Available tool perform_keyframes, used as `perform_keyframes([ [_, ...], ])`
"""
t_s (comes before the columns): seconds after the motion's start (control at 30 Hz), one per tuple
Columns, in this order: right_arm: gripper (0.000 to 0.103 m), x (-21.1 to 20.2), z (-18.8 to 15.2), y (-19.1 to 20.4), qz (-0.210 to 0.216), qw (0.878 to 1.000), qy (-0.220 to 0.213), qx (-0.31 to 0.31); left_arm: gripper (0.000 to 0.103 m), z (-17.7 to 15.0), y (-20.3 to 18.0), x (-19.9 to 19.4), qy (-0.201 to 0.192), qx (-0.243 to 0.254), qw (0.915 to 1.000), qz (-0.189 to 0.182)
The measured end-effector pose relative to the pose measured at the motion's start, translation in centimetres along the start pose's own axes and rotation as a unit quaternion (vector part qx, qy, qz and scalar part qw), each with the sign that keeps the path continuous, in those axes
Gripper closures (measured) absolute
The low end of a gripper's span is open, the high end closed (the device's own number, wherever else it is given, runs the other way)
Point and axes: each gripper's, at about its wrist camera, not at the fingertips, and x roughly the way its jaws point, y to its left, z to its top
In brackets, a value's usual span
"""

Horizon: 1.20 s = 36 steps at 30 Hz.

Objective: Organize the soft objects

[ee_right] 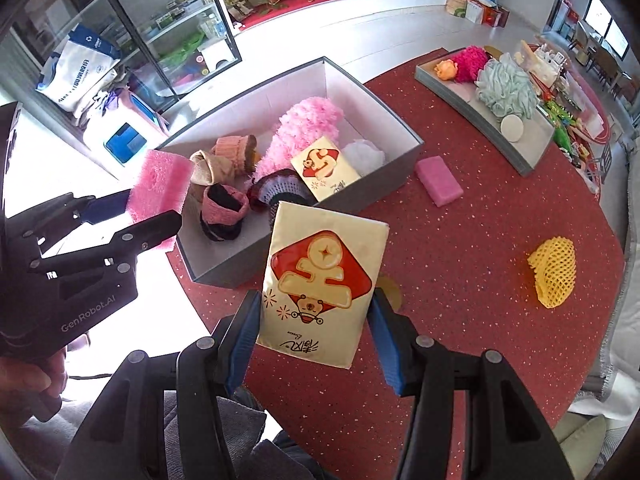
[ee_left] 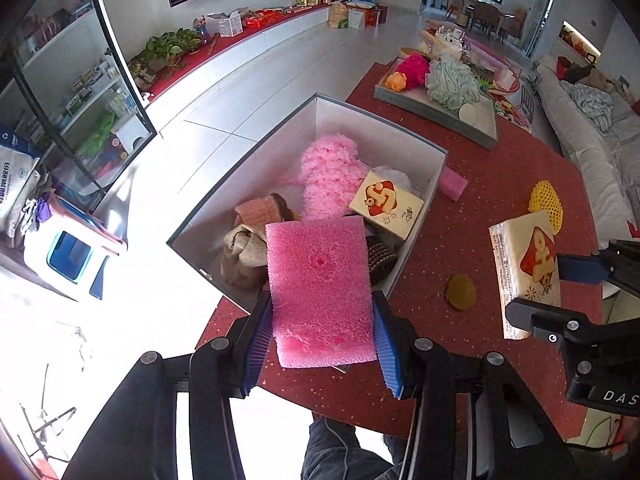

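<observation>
My left gripper (ee_left: 322,320) is shut on a pink foam sheet (ee_left: 320,288), held over the near edge of the open grey box (ee_left: 348,120); the sheet also shows in the right wrist view (ee_right: 158,184). My right gripper (ee_right: 316,332) is shut on a cream tissue pack (ee_right: 324,280), held above the red table (ee_right: 460,300) just right of the box (ee_right: 384,184). The box holds a fluffy pink duster (ee_left: 328,176), a second tissue pack (ee_left: 386,204), rolled socks (ee_right: 222,216) and a white puff (ee_right: 364,152).
A pink sponge (ee_right: 438,180), a yellow foam net (ee_right: 554,272) and a round olive pad (ee_left: 461,291) lie on the table. A grey tray (ee_right: 516,152) at the far side holds a mint bath pouf, a magenta fluffy item and an orange item. A sofa stands right.
</observation>
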Motion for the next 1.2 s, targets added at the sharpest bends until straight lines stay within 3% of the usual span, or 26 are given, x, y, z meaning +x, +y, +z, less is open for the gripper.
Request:
perform_keyframes([
  [0.4, 0.046, 0.7, 2.2, 3.0, -0.012, 1.000, 0.012, -0.022, 0.055, 1.0, 2.7, 1.4, 0.004, -0.008, 0.9999, -0.011],
  [1.2, 0.046, 2.1, 9.5, 4.8, -0.032, 0.999, 0.001, -0.021, 0.055, 3.9, 5.1, 3.8, 0.030, -0.009, 0.9994, -0.014],
])
